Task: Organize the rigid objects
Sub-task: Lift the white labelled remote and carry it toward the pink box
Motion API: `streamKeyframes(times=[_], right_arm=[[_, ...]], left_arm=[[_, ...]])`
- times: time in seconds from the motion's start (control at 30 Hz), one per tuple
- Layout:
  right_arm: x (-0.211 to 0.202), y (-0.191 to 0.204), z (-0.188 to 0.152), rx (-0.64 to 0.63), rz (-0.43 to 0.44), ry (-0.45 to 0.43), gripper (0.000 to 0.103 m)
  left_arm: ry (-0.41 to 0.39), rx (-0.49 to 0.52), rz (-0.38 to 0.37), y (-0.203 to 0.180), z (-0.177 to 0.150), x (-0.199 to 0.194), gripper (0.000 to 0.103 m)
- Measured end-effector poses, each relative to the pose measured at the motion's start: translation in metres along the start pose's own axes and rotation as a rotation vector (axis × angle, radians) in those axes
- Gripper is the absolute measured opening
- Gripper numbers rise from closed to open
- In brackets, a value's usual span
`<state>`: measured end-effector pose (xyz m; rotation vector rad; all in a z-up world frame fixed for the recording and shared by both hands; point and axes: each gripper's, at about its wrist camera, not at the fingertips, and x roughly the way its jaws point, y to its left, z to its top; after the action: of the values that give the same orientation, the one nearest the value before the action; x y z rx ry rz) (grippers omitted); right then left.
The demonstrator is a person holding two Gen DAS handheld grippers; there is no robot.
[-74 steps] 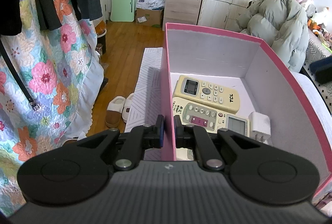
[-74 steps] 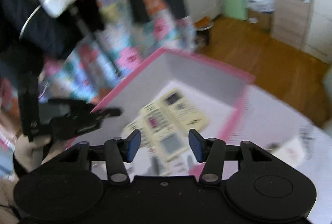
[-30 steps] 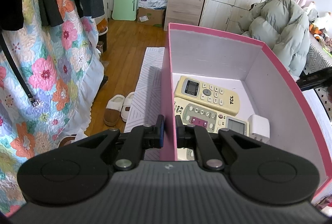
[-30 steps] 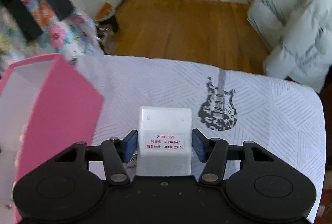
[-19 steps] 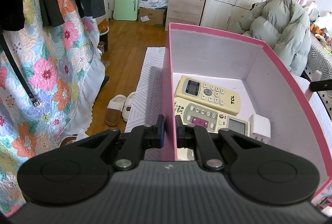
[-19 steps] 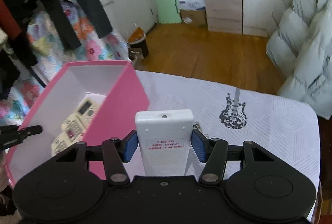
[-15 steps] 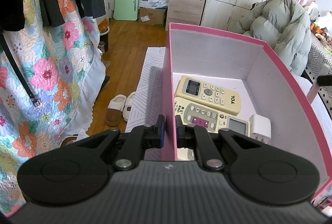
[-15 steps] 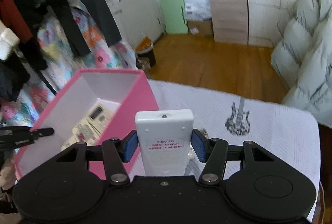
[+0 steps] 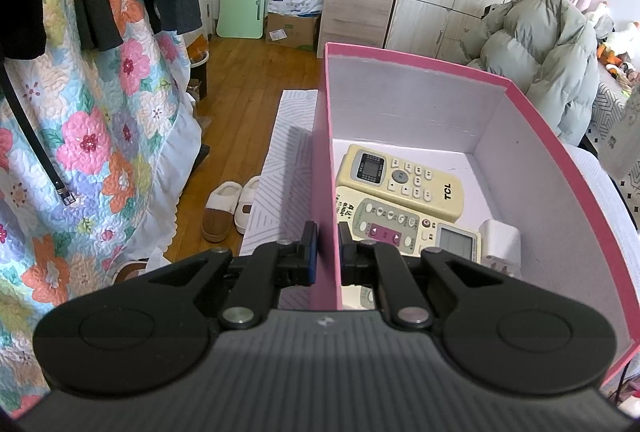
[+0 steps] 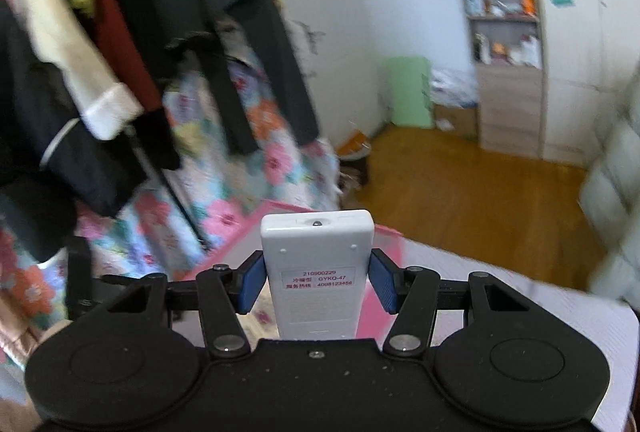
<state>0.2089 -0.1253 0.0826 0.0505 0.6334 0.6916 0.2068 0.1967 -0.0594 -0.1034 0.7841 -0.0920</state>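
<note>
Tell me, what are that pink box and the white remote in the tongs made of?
The pink box looks like cardboard: thin, straight walls with a matte, whitish lining and a pink edge. The white remote in the right tongs seems to be hard moulded plastic with a smooth finish, small screw dimples and a printed sticker on its back.

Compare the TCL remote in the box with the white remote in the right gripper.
The TCL remote is yellowed cream; the white remote is clean white. The TCL remote lies face up, showing screen and buttons; the white remote shows its back, with a printed label. The TCL remote rests loose on the pink box floor; the white remote is clamped in the right gripper. Both are slim rectangular handsets.
</note>
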Motion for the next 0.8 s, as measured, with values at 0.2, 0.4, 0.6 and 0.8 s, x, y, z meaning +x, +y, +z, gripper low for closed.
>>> streamKeyframes(times=[0.2, 0.4, 0.6, 0.8], right_arm=[[0.046, 0.030, -0.002, -0.070, 0.102, 0.107, 0.061], [0.110, 0.046, 0.000, -0.191, 0.052, 0.216, 0.061], [0.135, 0.041, -0.016, -0.142, -0.028, 0.122, 0.061], [0.122, 0.052, -0.039, -0.257, -0.055, 0.184, 0.061]], left_arm=[[0.000, -0.001, -0.001, -0.002, 0.000, 0.000, 0.008], [-0.001, -0.002, -0.004, -0.002, 0.000, 0.000, 0.008], [-0.007, 0.007, 0.006, -0.006, 0.001, 0.000, 0.008], [-0.011, 0.009, 0.000, -0.005, 0.001, 0.001, 0.008]])
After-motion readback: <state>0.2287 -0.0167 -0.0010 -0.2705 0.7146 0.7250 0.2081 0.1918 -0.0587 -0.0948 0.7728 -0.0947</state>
